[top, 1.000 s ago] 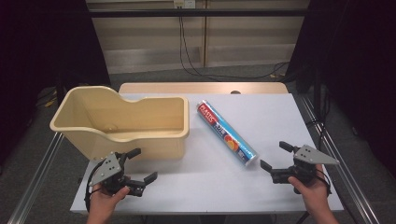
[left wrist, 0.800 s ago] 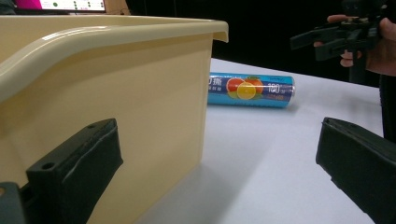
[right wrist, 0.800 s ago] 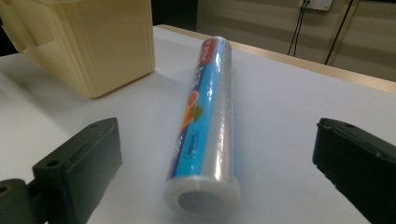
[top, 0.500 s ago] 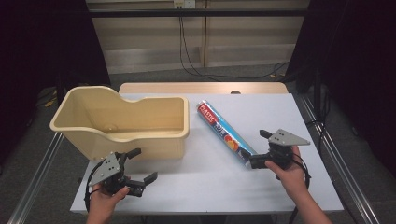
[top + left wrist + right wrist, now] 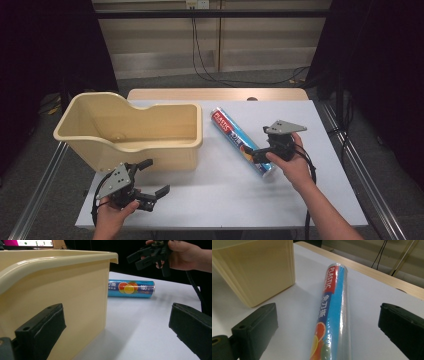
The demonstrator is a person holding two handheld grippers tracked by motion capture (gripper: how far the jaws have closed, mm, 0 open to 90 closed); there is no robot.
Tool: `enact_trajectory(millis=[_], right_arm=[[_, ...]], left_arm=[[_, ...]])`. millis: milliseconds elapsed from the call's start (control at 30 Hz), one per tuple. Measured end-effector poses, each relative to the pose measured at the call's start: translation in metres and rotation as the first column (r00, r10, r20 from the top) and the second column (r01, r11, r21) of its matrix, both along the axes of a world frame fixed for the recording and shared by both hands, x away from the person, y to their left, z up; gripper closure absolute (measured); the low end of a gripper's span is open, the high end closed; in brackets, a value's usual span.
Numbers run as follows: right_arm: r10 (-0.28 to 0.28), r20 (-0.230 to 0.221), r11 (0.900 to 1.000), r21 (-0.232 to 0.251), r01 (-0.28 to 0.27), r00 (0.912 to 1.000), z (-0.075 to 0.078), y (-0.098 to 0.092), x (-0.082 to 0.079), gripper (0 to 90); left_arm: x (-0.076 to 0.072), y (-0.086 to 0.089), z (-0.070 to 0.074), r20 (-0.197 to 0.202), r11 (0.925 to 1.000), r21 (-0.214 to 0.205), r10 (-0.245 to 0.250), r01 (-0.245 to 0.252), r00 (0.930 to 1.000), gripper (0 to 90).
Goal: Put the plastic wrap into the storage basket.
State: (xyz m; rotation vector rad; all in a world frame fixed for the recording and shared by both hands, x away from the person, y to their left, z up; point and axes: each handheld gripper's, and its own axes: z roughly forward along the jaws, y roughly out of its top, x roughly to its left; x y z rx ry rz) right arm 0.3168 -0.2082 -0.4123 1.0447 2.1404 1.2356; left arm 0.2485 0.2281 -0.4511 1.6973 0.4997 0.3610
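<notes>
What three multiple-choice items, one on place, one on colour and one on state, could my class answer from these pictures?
1. Where does the plastic wrap roll lie?
A. inside the tub
B. on the table beside the tub
C. on the floor

2. What colour is the tub?
A. cream yellow
B. green
C. black

3. How does the right gripper stand?
A. shut on the roll
B. shut on nothing
C. open, with the roll between its jaws

Answers:
1 B, the roll rests on the white table, apart from the tub.
2 A, its walls are pale cream yellow in all three views.
3 C, in the right gripper view the jaws stand wide on either side of the roll, not touching it.
</notes>
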Motion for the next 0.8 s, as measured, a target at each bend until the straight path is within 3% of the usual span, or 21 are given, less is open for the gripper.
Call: enact_trajectory(millis=[100,300,467,700,800], right_arm=[[0.004,-0.029,1.0000,-0.001,-0.004,0.9996,0.002,0.006,0.012,2.6],[-0.008,-0.091,0.9989,-0.047,0.004,0.9958,-0.001,0.012,0.036,2.7],[0.012,-0.134,0.9871,-0.156,-0.033,0.9909,0.001,0.022,0.052,2.4],[-0.004,-0.220,0.9749,-0.218,-0.046,0.9754,-0.001,0.025,0.072,3.1],[-0.016,-0.289,0.9703,-0.236,-0.055,0.9572,-0.003,0.029,0.079,4.0]], left_arm=[[-0.001,0.000,0.000,-0.002,1.0000,-0.001,-0.002,0.002,1.0000,0.4],[-0.001,-0.001,0.000,-0.003,0.9999,0.007,-0.010,0.010,0.9999,0.5],[-0.001,-0.001,0.000,-0.005,0.9997,0.013,-0.019,0.019,0.9998,0.5],[-0.002,-0.003,-0.002,-0.012,0.9990,0.027,-0.034,0.034,0.9993,0.5],[-0.001,-0.003,-0.002,-0.012,0.9988,0.034,-0.036,0.037,0.9993,0.5]])
